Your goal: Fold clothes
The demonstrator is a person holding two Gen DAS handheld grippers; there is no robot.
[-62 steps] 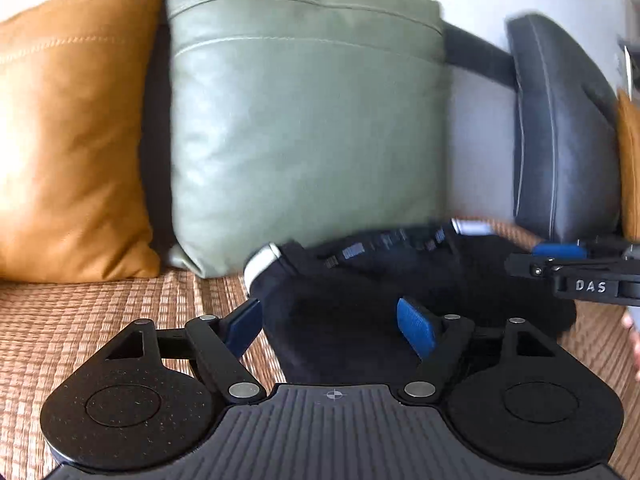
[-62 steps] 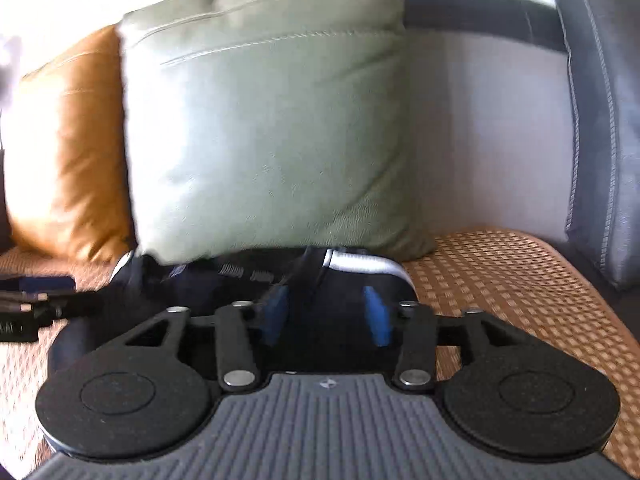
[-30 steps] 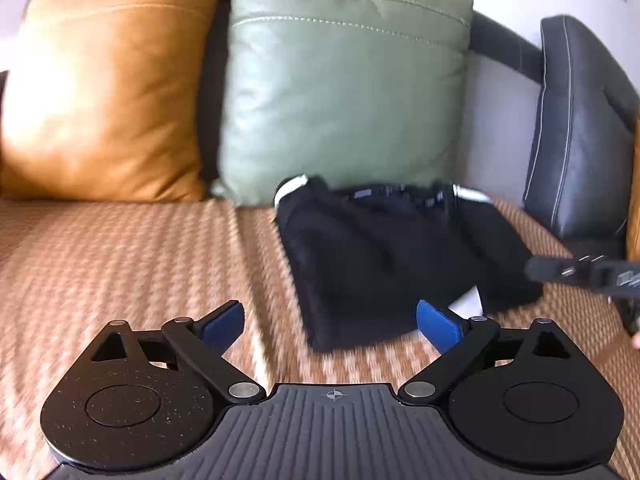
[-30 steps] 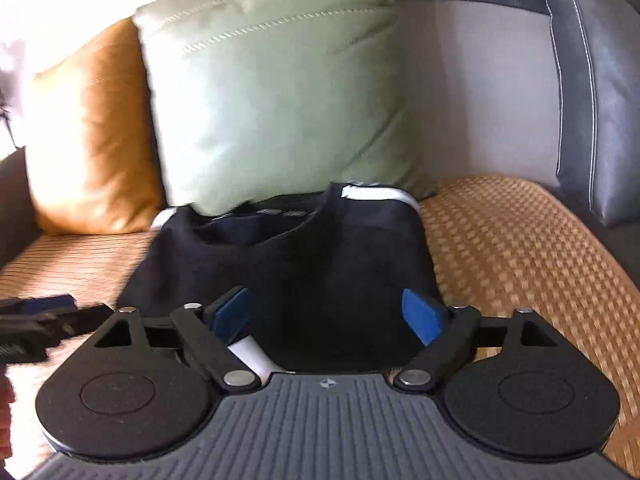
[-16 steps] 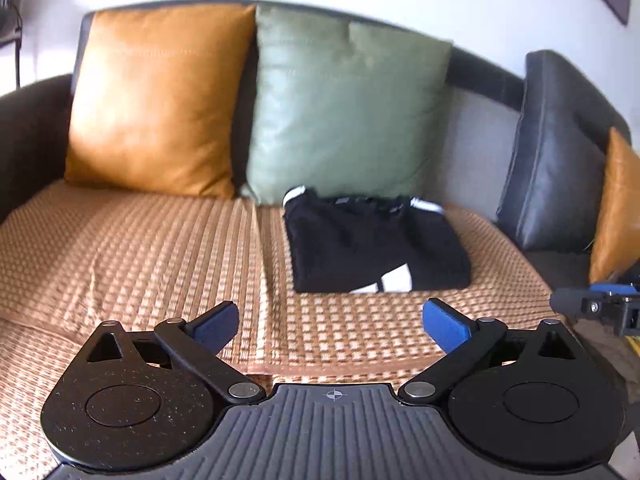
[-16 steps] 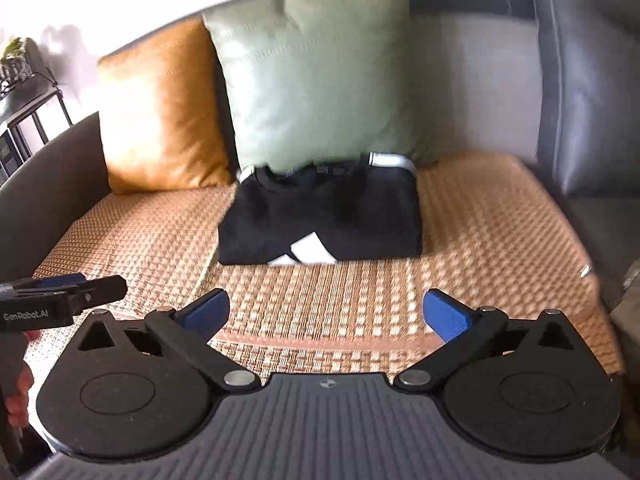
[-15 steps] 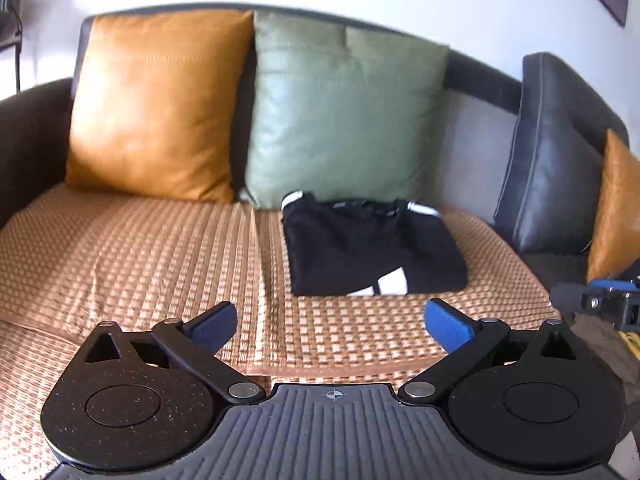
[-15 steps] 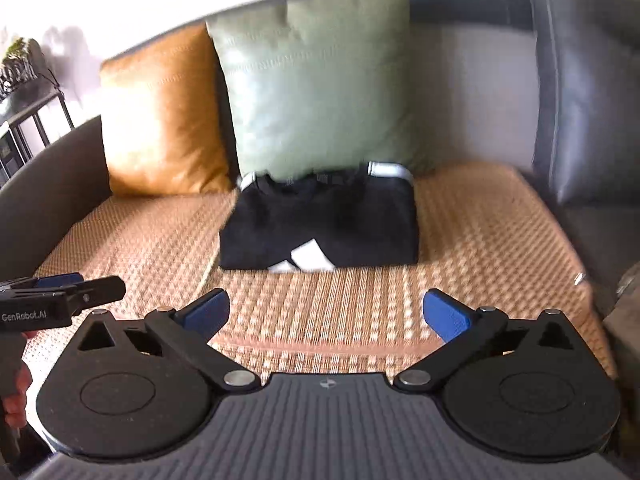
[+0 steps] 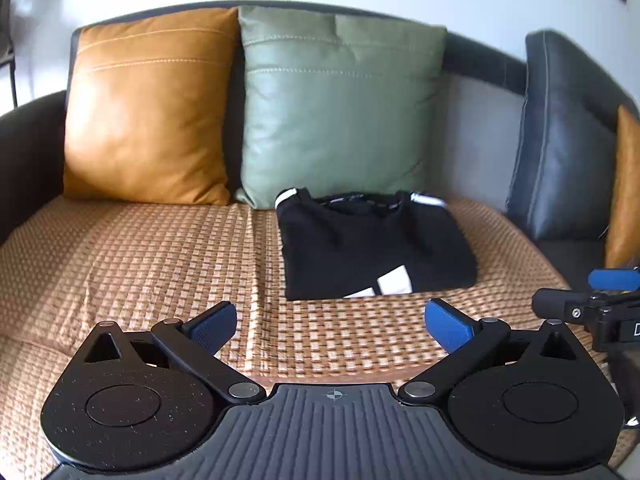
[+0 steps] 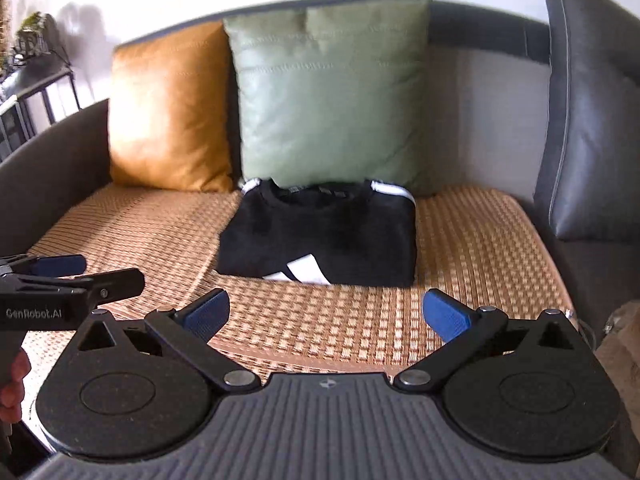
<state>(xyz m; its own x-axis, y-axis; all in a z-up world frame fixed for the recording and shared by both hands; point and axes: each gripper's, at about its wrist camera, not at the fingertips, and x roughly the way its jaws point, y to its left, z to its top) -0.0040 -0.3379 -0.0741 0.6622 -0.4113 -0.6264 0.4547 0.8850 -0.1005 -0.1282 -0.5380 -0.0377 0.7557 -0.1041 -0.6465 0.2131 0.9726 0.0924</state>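
Hanging wide open over the near edge of the sofa (image 9: 152, 248), the left tool (image 9: 334, 322) grips nothing, blue pads (image 9: 214, 326) spread far apart above the woven cover. Same on the right: the right tool (image 10: 326, 310) has just been opening and stands fully spread, empty. The folded black shirt (image 10: 320, 236) lies flat at the far side of the seat, against the green cushion (image 10: 328, 92), well apart from both tools.

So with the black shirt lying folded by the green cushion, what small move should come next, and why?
Probably none on this garment: the black shirt lies folded flat on the woven mat, and the left gripper and right gripper are open, empty and clear of it. I'd draw both back.
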